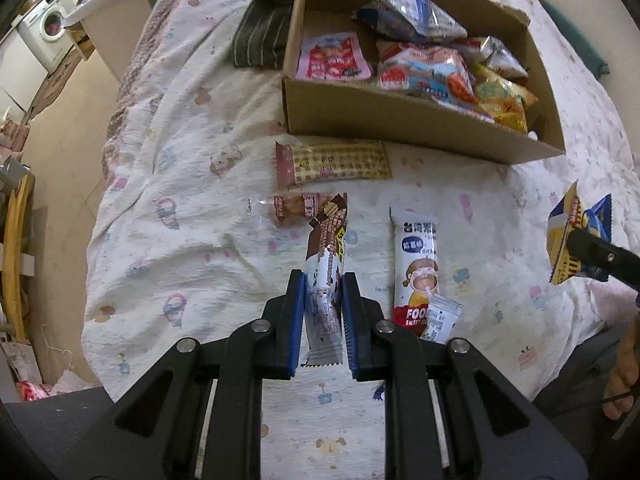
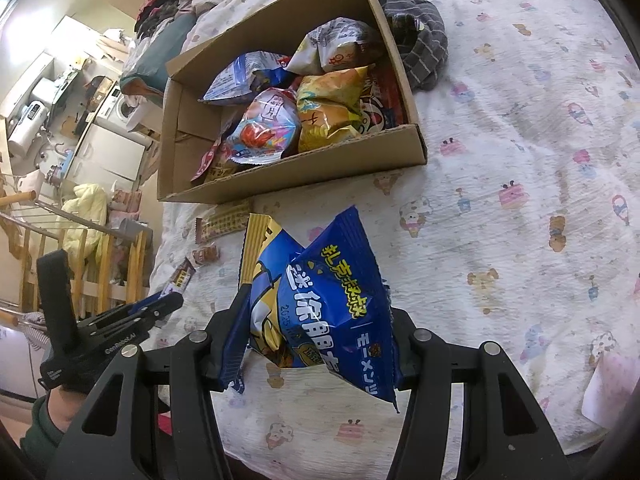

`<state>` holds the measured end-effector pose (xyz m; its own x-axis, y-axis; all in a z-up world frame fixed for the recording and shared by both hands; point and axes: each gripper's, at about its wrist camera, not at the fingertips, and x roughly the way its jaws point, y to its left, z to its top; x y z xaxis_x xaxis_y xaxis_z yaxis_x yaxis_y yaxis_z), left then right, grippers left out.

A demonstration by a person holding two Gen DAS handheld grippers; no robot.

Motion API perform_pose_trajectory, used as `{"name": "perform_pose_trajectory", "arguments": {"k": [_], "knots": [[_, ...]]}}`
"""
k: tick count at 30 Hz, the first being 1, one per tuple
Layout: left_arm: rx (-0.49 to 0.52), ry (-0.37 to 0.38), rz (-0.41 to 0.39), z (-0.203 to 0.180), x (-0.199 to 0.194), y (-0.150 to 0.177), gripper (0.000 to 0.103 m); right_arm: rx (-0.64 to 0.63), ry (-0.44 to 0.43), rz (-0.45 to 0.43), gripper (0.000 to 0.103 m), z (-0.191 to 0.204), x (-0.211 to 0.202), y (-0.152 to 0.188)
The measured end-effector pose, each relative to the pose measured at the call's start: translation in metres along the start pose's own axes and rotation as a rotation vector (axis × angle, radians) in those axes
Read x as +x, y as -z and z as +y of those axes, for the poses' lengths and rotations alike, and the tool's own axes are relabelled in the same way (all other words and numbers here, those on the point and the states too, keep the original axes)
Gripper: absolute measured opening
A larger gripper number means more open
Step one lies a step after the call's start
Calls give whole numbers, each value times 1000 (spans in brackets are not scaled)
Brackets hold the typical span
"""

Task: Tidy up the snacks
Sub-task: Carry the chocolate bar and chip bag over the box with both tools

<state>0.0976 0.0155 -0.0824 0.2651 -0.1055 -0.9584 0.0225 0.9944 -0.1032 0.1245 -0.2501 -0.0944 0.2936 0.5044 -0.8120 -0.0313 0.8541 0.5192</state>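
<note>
- Left gripper (image 1: pixel 323 280): blue pads pressed onto a brown-and-white snack bar (image 1: pixel 326 256), which is pinched at its lower half and held above the bed sheet (image 1: pixel 180 208); wrapper tail is seen sticking back between the jaws.
- Right gripper (image 2: pixel 316 320): clamped on a blue snack bag (image 2: pixel 332 300) with yellow lettering; the bag is crumpled and lifted off the sheet, fingertips mostly hidden behind it.
- Cardboard box (image 1: pixel 400 116) is set on the sheet ahead of both grippers, open at the top and packed with snack bags: a pink packet (image 1: pixel 332 58) at its left, a yellow chip bag (image 1: pixel 504 98) at its right, a blue-and-silver bag (image 1: pixel 412 16) at the back.
- A checkered tan bar (image 1: pixel 332 164) is laid just in front of the box wall.
- A small clear-wrapped snack (image 1: pixel 292 206) is seen just beyond the held bar, possibly a cake; print too blurred to tell.
- A white pouch with a cartoon girl (image 1: pixel 416 268) lies right of the left gripper, a small white sachet (image 1: pixel 440 318) overlapping its lower end.
- A striped dark cloth (image 1: pixel 264 36) is bunched against the box's left side.
</note>
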Motion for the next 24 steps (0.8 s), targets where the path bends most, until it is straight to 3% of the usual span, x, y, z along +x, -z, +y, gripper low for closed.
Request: {"name": "perform_pose_trajectory", "arguments": {"k": [16,24], "knots": [[8,41,-87,-3,-40,1,15,-9,-50,-48,57,14,-14,-2],[24,72,-187,-10,-82,-38,15,-39,-105,-106,57,39,-36,-28]]}}
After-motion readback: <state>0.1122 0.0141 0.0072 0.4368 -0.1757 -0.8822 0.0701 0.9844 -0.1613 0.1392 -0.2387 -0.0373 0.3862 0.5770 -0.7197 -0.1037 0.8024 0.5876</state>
